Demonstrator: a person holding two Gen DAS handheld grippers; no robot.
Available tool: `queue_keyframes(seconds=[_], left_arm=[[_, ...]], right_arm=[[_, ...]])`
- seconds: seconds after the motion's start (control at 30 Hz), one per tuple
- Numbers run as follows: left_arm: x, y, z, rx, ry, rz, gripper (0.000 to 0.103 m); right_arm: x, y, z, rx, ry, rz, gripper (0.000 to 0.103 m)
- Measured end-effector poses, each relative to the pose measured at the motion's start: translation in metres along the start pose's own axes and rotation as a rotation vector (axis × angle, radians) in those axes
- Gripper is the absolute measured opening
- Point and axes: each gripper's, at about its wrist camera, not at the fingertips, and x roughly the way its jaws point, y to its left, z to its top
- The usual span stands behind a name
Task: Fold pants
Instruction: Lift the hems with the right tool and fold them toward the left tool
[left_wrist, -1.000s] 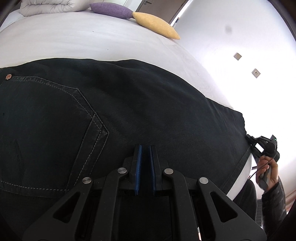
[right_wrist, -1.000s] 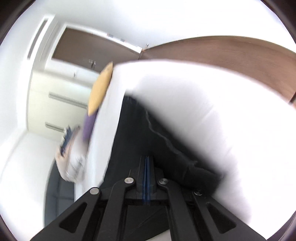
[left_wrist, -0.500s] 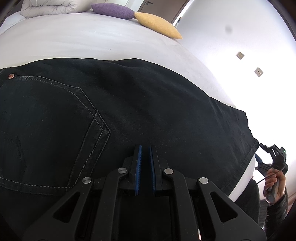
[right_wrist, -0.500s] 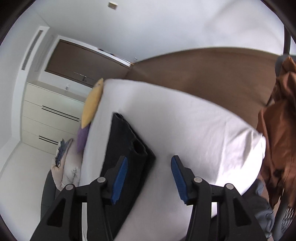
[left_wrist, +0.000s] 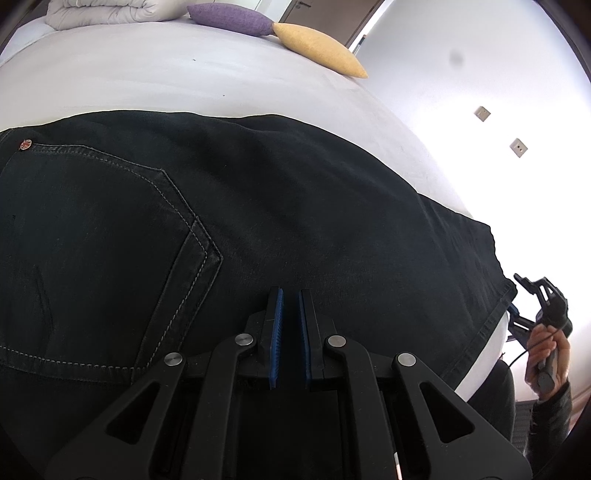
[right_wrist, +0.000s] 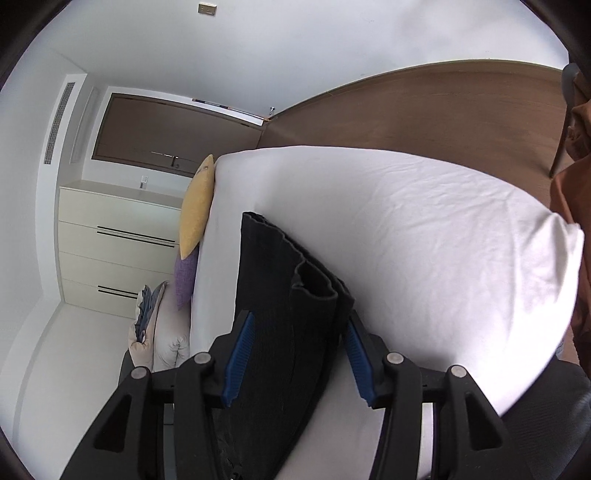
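I am working over a bed (left_wrist: 192, 77) with a white sheet in a pale-walled room; a brown wood floor (right_wrist: 424, 110) runs beyond its far side and a cream drawer unit (right_wrist: 114, 243) stands against the wall. The black pants (left_wrist: 258, 206) lie flat across the near part of the mattress, back pocket (left_wrist: 99, 258) up, their leg hems reaching the mattress corner, where the sheet drops away. Bare sheet stretches wide past the pants. A yellow cushion (left_wrist: 319, 50), a purple cushion (left_wrist: 229, 18) and a folded duvet (left_wrist: 99, 13) sit at the far end, well apart from the cloth. My left gripper (left_wrist: 290, 336) rests low on the denim, blue pads close together with a narrow gap, pinching nothing that I can see. My right gripper (right_wrist: 297, 356) is spread wide astride the hem ends.
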Motion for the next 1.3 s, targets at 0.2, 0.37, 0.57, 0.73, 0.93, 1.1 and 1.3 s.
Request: queue_keyframes(seconds=[0.2, 0.37, 0.57, 0.73, 0.93, 1.1, 1.3], left_arm=[[-0.001, 0.003, 0.000, 0.001, -0.001, -0.006, 0.008], [-0.001, 0.004, -0.001, 0.002, -0.002, -0.008, 0.008], [-0.005, -0.002, 0.002, 0.026, 0.009, 0.033, 0.008], [-0.010, -0.011, 0.008, -0.006, 0.019, 0.045, 0.009], [-0.005, -0.041, 0.019, -0.061, 0.046, -0.093, 0.080], [0.027, -0.076, 0.035, -0.143, 0.113, -0.239, 0.093], [0.062, -0.109, 0.055, -0.160, 0.205, -0.362, 0.093]], right_arm=[[0.008, -0.001, 0.008, -0.003, -0.003, -0.002, 0.015], [0.006, 0.016, 0.001, -0.110, -0.033, -0.058, 0.012], [0.013, 0.091, -0.045, -0.523, -0.034, -0.159, 0.012], [0.041, 0.152, -0.158, -1.090, -0.021, -0.294, 0.011], [0.099, 0.125, -0.222, -1.376, 0.030, -0.510, 0.012], [0.093, 0.127, -0.240, -1.512, -0.046, -0.521, 0.012], [0.071, 0.144, -0.271, -1.614, -0.132, -0.482, 0.012]])
